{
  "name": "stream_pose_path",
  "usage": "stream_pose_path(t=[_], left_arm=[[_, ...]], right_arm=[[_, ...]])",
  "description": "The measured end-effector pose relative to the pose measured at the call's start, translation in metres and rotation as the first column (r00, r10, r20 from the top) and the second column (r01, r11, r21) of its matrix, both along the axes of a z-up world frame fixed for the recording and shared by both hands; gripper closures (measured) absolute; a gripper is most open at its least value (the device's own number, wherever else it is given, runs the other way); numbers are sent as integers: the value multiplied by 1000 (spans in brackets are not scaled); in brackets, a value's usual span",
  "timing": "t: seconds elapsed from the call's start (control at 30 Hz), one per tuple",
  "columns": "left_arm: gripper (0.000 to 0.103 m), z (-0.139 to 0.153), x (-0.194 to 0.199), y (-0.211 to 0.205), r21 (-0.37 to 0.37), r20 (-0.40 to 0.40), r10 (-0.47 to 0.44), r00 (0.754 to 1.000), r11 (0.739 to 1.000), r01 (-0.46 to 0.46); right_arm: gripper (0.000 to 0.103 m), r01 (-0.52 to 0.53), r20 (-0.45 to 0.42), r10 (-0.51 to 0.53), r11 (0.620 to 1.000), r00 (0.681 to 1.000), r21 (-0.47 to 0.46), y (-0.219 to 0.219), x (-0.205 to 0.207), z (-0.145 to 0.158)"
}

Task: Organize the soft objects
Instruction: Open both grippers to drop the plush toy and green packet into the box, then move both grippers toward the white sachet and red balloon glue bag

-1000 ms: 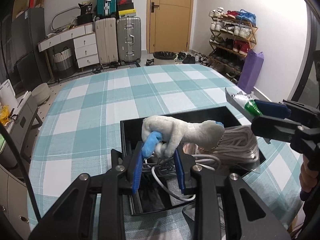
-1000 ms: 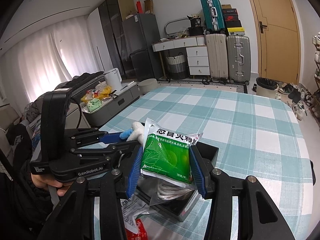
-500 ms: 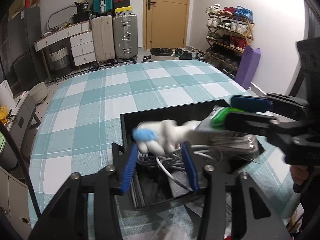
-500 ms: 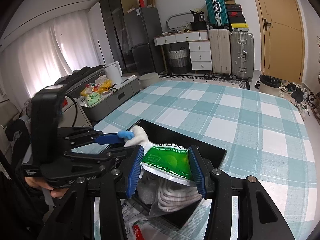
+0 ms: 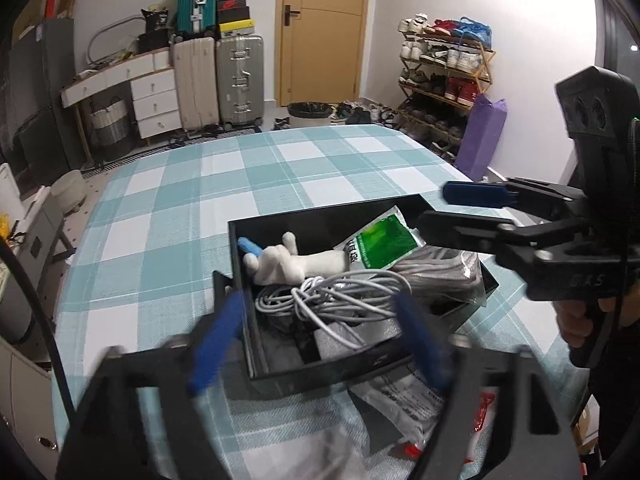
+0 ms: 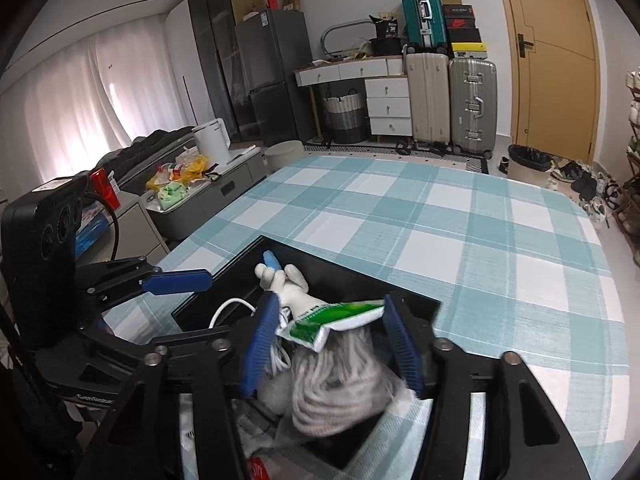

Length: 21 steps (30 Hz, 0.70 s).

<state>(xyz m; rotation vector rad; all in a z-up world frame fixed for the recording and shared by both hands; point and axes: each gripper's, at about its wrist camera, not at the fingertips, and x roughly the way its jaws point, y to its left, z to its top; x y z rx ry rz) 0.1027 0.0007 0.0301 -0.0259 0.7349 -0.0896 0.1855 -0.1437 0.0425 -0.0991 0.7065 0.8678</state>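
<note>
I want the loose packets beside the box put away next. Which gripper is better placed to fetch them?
Probably the left. In its own view the left gripper stands open, nothing between its fingers, right above the packets by the black box. The right gripper is open over the green sachet, further in.

Your left gripper (image 5: 320, 344) is a black angular frame with two long blue pads, its fingers (image 5: 214, 344) blurred; round silver screw heads sit on the arms behind them. Seen beside the black bin (image 5: 236, 248), your right gripper (image 5: 452, 210) has the same build: flat blue pads on black linkage arms, a boxy black camera housing with two round lenses above, and a pistol-style handle in your hand (image 5: 580, 320). A thin black cable runs along it. The left unit's body carries pale lettering near its lower edge, only partly readable.
</note>
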Motion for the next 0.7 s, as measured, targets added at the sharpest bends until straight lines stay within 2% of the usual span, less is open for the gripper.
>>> stream_pose_path(t=[0.07, 0.2, 0.3, 0.7], left_arm=[[9, 1, -6, 1, -4, 13, 6, 1000, 1000, -6], [5, 0, -16, 5, -19, 10, 25, 1000, 1000, -24], [2, -2, -24, 7, -16, 21, 37, 999, 999, -36], [0, -8, -54, 11, -14, 41, 66, 997, 998, -65]], right_arm=[[29, 10, 7, -10, 1000, 1000, 4, -8, -5, 2], [9, 1, 22, -1, 1000, 1000, 3, -18, -20, 4], [1, 6, 44, -6, 1000, 999, -14, -24, -34, 4], [1, 2, 53, 1, 998, 999, -62, -37, -72, -8]])
